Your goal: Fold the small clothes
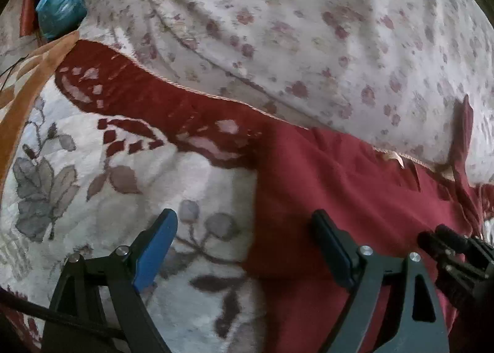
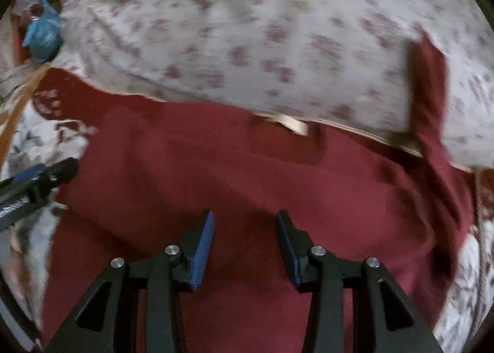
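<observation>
I take the floral sheet (image 1: 308, 29) as my landmark. The red garment (image 1: 339, 198) lies spread flat just below the sheet's piped edge, on the blanket (image 1: 123, 183) with grey leaves. A pale label (image 2: 290, 124) shows at its top hem, right against the sheet edge, so I read that side as the waist or neck. One strip of the garment (image 2: 429, 81) reaches up over the sheet on the far side from the blue bag (image 1: 58, 10).

My left gripper (image 1: 247, 248) has its jaws wide, with nothing between them, straddling the garment's side edge, the one nearer the bag. My right gripper (image 2: 244, 248) has its jaws about half apart, also empty, above the middle of the cloth. That view is blurred, so I cannot tell whether the tips touch the fabric.

I judge the garment light, thin and limp: it will sag and drape once lifted, and a one-point grip will let it bunch. It looks matte, not slippery, and not fragile. I would pinch it at the hem or a corner, where seams give the pads more to bite, one gripper at each end of the same edge. The risk I see is catching the blanket with it, since the cloth lies flush on soft pile.
</observation>
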### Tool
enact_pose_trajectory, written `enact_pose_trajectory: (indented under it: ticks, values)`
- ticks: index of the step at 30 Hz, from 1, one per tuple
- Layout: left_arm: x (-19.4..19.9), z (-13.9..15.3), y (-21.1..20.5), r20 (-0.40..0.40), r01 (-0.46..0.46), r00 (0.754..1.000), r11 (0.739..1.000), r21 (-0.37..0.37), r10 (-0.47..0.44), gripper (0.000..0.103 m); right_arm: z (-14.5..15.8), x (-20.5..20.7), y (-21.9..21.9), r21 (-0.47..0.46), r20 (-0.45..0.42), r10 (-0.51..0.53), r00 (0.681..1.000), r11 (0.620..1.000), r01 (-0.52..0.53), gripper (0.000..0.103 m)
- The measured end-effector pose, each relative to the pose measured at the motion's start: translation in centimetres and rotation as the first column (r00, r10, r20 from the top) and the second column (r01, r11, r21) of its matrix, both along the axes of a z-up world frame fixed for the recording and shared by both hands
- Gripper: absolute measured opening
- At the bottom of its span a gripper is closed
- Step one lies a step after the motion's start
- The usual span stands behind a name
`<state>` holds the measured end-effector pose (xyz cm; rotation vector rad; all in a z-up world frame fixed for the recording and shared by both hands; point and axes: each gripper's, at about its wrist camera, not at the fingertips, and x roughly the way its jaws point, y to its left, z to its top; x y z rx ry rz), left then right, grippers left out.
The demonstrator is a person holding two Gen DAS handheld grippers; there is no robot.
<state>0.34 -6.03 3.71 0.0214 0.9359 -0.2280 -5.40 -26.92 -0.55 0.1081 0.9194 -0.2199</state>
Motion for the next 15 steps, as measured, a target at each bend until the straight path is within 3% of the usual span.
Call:
enact_pose_trajectory:
  ticks: [4, 8, 12, 15]
  values:
    - [0.1, -0.5, -0.8, -0.024, 0.021, 1.000, 0.999, 0.028, -0.021, 0.087, -0.9, -1.2, -2.7, 0.036, -0.025, -0.057, 0.998, 0.998, 0.058, 0.058]
    - [0.5, -1.8, -0.9, -0.075, 0.013, 0.997, 0.999, 0.048, -0.009, 0.088, -0.9, -1.3, -2.9, 0.040, -0.029, -0.043, 0.999, 0.998, 0.044, 0.058]
    - [0.5, -1.7, -0.8, -0.076, 0.011, 0.997, 0.999, 0.053, -0.007, 0.089, -0.4, -1.3, -2.4, 0.044, -0.031, -0.039, 0.999, 0.998, 0.040, 0.058]
    - [0.4, -1.5, -0.9, -0.067, 0.016, 0.998, 0.998, 0.065, -0.012, 0.089, 1.0, -2.7, -4.0, 0.068, 0.015, -0.086, 0.996, 0.994, 0.085, 0.061]
